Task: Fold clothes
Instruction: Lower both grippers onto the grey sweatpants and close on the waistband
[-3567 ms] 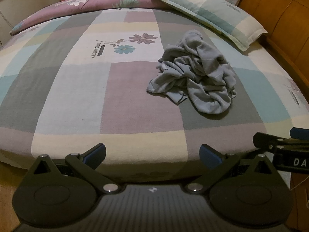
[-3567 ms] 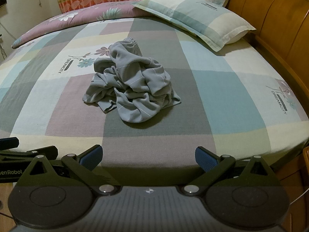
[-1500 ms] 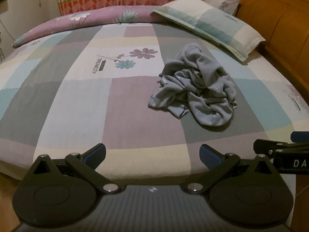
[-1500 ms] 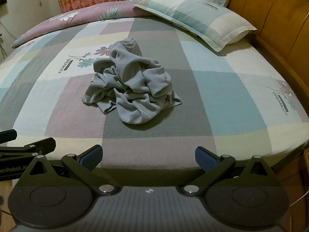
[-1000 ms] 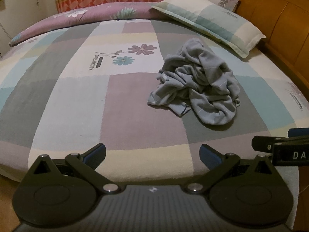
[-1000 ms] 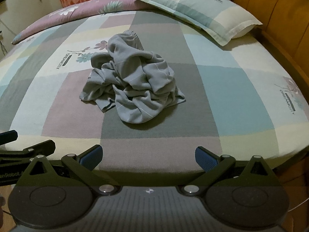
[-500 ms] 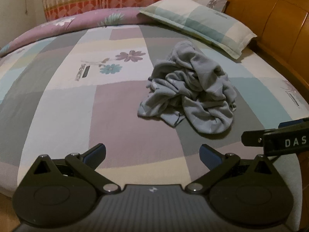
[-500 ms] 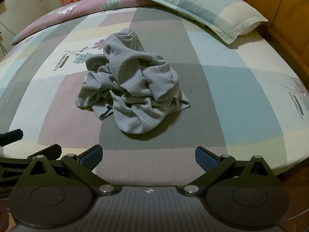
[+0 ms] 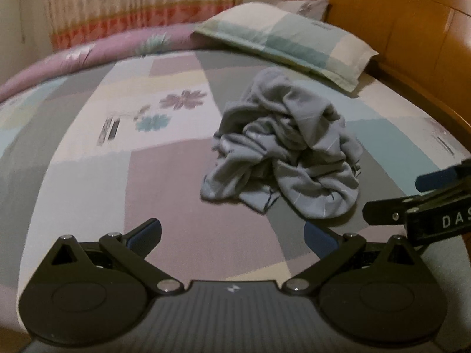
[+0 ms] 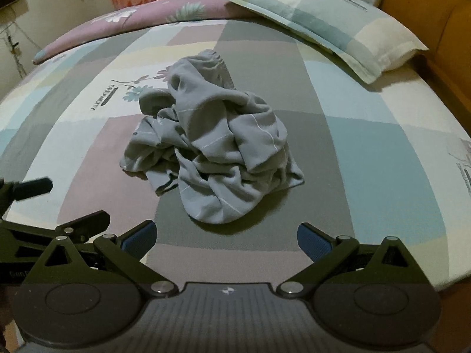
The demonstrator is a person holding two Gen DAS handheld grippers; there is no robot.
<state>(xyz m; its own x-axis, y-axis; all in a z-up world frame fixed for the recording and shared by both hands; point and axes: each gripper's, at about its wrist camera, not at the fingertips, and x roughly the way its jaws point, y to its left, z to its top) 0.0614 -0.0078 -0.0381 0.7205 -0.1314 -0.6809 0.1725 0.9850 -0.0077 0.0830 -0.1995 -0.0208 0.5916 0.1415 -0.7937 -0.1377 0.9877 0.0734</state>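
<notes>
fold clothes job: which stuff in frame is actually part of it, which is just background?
Part of the job:
- grey garment, crumpled in a heap on the bed
- left gripper, jaws open, empty
- right gripper, jaws open, empty

Just lying about:
- patchwork bedsheet (work surface only)
- pillow
- purple quilt
- wooden headboard
- curtain

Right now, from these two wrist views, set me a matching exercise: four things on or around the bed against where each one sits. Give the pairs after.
Things
1. grey garment
2. checked pillow
3. purple floral quilt
4. wooden headboard

Places
A. along the far edge of the bed, in front of the curtain
B. crumpled in a heap at the middle of the bed sheet
C. standing along the bed's right side, beyond the pillow
D. lying on the bed at the far right, next to the headboard

Pairs: 1-B, 2-D, 3-A, 4-C
</notes>
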